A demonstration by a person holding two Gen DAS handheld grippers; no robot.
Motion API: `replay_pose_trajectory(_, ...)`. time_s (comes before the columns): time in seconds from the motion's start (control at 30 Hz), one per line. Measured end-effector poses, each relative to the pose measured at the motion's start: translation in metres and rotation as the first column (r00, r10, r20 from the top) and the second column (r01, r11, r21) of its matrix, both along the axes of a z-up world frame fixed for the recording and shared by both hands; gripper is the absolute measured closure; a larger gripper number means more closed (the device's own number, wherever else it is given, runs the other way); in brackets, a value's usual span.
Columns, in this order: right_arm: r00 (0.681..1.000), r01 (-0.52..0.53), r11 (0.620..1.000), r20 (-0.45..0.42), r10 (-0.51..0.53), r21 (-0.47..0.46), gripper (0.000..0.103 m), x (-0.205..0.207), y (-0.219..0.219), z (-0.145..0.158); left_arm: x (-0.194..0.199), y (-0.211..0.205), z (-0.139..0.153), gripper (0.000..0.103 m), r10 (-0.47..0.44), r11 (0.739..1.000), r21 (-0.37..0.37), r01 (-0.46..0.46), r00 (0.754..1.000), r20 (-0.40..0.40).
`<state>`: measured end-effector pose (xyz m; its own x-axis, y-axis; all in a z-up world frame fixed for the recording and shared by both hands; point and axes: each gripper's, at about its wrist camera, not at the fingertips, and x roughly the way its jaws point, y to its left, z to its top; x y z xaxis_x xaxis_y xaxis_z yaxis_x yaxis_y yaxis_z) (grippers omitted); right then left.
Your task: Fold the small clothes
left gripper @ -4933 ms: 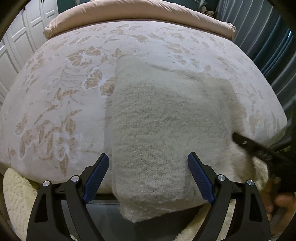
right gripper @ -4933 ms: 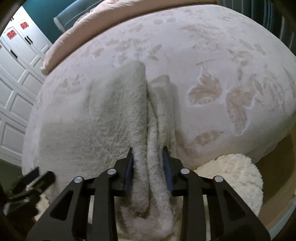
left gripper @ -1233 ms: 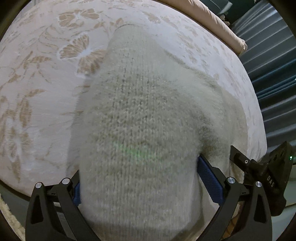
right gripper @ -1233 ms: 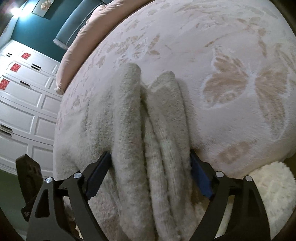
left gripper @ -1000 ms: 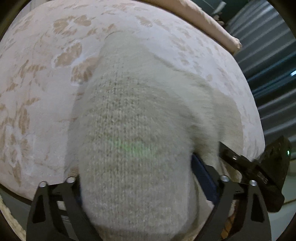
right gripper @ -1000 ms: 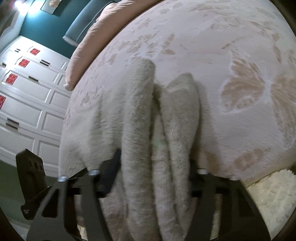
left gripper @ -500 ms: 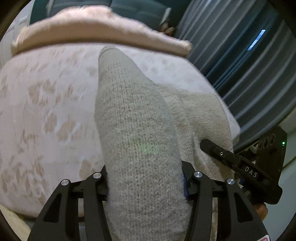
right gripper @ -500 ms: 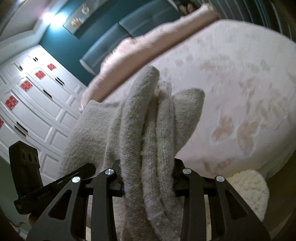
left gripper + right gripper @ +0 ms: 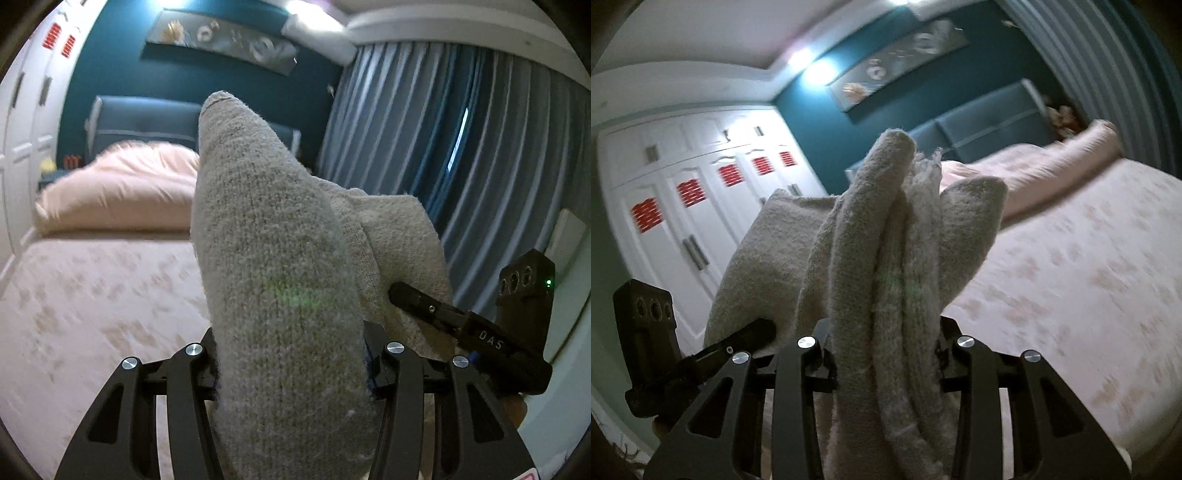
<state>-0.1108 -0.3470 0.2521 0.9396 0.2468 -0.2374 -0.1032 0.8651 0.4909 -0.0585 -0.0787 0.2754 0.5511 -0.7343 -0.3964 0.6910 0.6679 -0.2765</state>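
A folded beige knit garment (image 9: 273, 240) hangs lifted in the air above the bed, held at both ends. My left gripper (image 9: 291, 354) is shut on one thick rolled end, which hides its pads. In the right wrist view several folded layers of the same garment (image 9: 886, 240) stand bunched between the fingers of my right gripper (image 9: 886, 343), which is shut on them. Each gripper shows in the other's view: the right gripper (image 9: 406, 295) at the garment's far side, the left gripper (image 9: 753, 332) at lower left.
The bed (image 9: 92, 295) with its pale floral cover lies below and ahead, with a pink rolled duvet (image 9: 122, 188) at a dark blue headboard (image 9: 140, 122). Grey curtains (image 9: 461, 147) hang on the right. White wardrobe doors (image 9: 683, 206) stand on the left.
Both grippers have closed on the garment and risen with it off the bed. The views have tipped up from the bedcover to the headboard, wall and ceiling.
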Motion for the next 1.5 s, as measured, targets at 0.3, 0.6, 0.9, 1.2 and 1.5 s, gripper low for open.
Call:
replay_pose_trajectory(0.3, 0.949, -0.033, 0.998, -0.312, 0.049, 0.056, 0.05, 0.153, 0.028, -0.129, 0.131, 0.07, -0.115, 0.036, 0.261, 0.963, 0.113, -0.246, 0.954, -0.149)
replay_pose_trajectory(0.6, 0.85, 0.027, 1.0, -0.527, -0.016, 0.012, 0.054, 0.126, 0.041, -0.225, 0.134, 0.123, -0.238, 0.039, 0.42, 0.902, 0.268, -0.34, 0.837, -0.35)
replay_pose_trajectory(0.9, 0.794, -0.055, 0.998, -0.604, 0.061, 0.029, 0.04, 0.16, 0.08, -0.255, 0.138, 0.104, -0.281, 0.038, 0.443, 0.838, 0.468, -0.279, 0.85, -0.285)
replay_pose_trajectory(1.2, 0.743, 0.0, 0.994, -0.666, 0.073, 0.109, 0.02, 0.173, 0.079, -0.299, 0.164, 0.131, -0.325, 0.035, 0.478, 0.814, 0.503, -0.29, 0.826, -0.298)
replay_pose_trajectory(1.5, 0.852, -0.1, 0.994, -0.519, 0.064, -0.042, 0.07, 0.185, 0.082, -0.23, 0.162, 0.118, -0.309, 0.08, 0.428, 0.876, 0.397, -0.272, 0.819, -0.383)
